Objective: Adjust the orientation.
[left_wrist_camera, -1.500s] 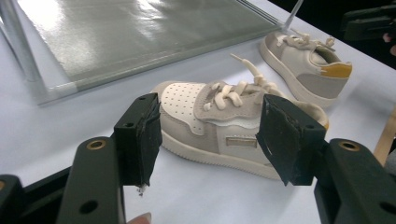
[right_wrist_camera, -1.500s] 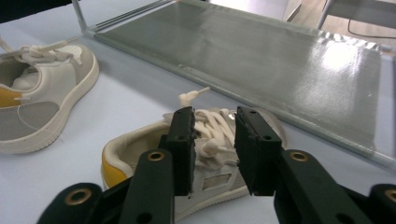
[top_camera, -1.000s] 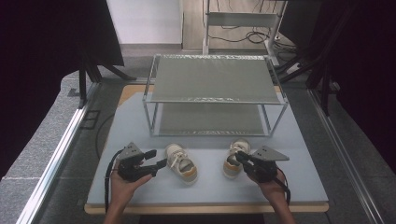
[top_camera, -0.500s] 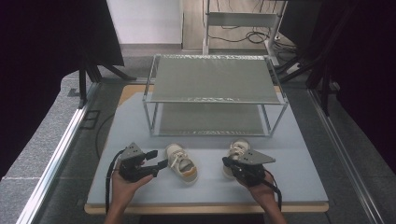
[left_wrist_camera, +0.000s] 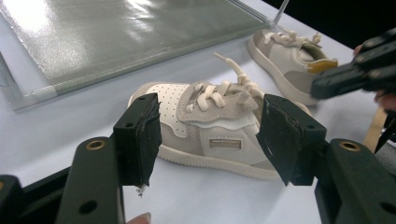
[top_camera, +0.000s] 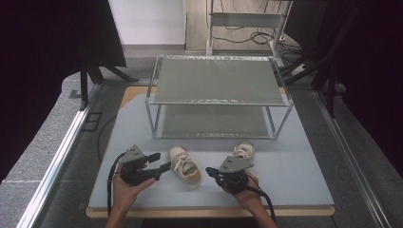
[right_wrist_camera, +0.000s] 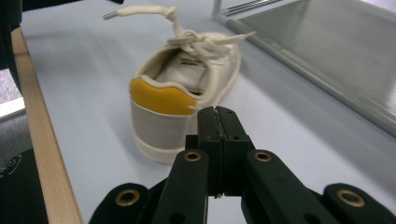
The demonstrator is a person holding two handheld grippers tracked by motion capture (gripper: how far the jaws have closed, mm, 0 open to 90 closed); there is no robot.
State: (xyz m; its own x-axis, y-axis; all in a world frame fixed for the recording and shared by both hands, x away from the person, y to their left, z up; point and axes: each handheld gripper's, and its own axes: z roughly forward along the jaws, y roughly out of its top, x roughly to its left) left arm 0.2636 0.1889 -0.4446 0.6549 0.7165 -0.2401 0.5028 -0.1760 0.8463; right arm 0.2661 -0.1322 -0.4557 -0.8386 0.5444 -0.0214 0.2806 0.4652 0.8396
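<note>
Two small beige sneakers with yellow heel tabs lie on the pale table. The nearer sneaker (top_camera: 184,166) (left_wrist_camera: 210,116) (right_wrist_camera: 182,88) lies between my two grippers. My left gripper (top_camera: 160,161) (left_wrist_camera: 212,140) stands open just left of it, jaws wide on either side of its flank without touching. From the right, my right gripper (top_camera: 209,171) (right_wrist_camera: 217,130) points at that sneaker's yellow heel, shut on nothing and a short way off. The second sneaker (top_camera: 244,151) (left_wrist_camera: 289,60) lies farther back on the right, behind the right gripper (left_wrist_camera: 355,70).
A two-level metal rack (top_camera: 218,88) with grey shelves stands at the back of the table (top_camera: 304,166), its front legs close behind the sneakers. The table's wooden front edge (right_wrist_camera: 37,140) runs just below both hands. Cables trail from the grippers.
My right gripper has swung left, away from the second sneaker, and now points at the heel of the nearer one. The left gripper has stayed put.
</note>
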